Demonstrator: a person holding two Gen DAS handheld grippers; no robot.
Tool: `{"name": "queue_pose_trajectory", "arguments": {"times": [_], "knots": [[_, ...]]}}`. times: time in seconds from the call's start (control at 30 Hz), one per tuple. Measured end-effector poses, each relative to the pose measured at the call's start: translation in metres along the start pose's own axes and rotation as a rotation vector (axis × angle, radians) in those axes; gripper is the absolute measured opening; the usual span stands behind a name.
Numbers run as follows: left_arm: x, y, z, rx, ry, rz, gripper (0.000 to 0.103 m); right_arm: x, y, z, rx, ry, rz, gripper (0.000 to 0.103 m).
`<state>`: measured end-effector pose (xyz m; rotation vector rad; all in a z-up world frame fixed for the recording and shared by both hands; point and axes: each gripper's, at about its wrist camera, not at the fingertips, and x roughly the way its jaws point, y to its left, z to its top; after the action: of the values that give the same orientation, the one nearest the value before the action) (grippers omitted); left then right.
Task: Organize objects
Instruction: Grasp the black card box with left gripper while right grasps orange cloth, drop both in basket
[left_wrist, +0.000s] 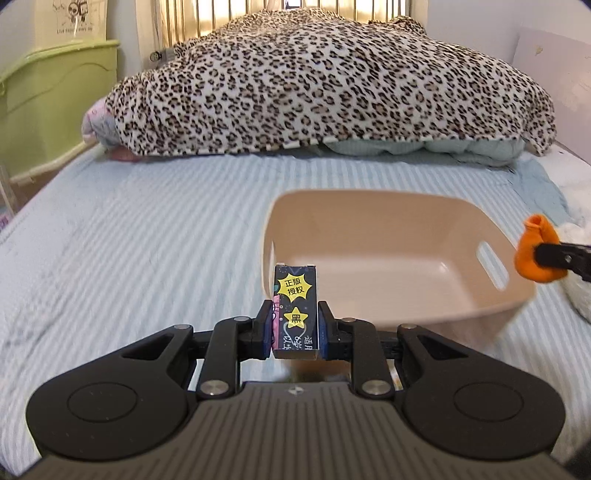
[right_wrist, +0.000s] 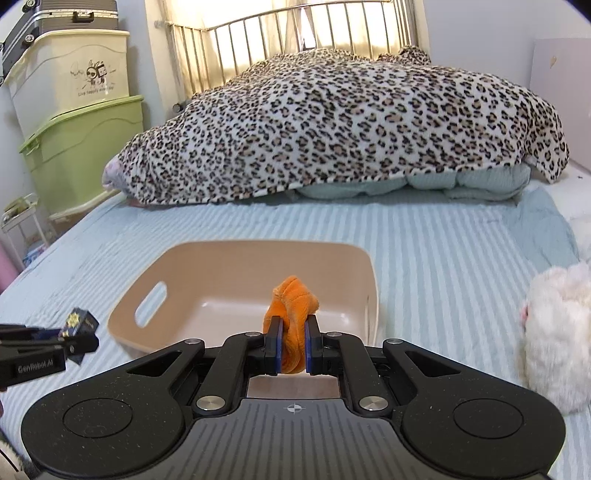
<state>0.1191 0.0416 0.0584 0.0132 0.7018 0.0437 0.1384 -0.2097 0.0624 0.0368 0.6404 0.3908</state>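
Observation:
My left gripper (left_wrist: 294, 325) is shut on a small dark box (left_wrist: 295, 310) with yellow star labels, held upright just before the near left rim of a beige plastic basket (left_wrist: 388, 295). My right gripper (right_wrist: 294, 345) is shut on an orange plush toy (right_wrist: 291, 314), held at the basket's (right_wrist: 177, 314) near right rim. The basket looks empty inside. In the left wrist view the orange toy (left_wrist: 535, 254) shows at the right edge. In the right wrist view the dark box (right_wrist: 79, 325) shows at the left edge.
The basket sits on a bed with a blue striped sheet (left_wrist: 147, 240). A leopard-print blanket (left_wrist: 314, 85) is heaped at the far end. A white fluffy plush (right_wrist: 557, 332) lies to the right. Green and cream storage bins (right_wrist: 81, 110) stand beside the bed's left.

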Motion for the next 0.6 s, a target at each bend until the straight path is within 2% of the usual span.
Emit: {"name": "queue_pose_trajectory", "arguments": {"times": [0.27, 0.6], "knots": [[0.047, -0.013, 0.025, 0.035, -0.007, 0.026, 0.025, 0.039, -0.008, 0.012, 0.012, 0.027, -0.035, 0.010], [0.100, -0.027, 0.012, 0.099, 0.135, 0.023, 0.025, 0.083, -0.003, 0.000, -0.034, 0.140, -0.047, 0.010]]}}
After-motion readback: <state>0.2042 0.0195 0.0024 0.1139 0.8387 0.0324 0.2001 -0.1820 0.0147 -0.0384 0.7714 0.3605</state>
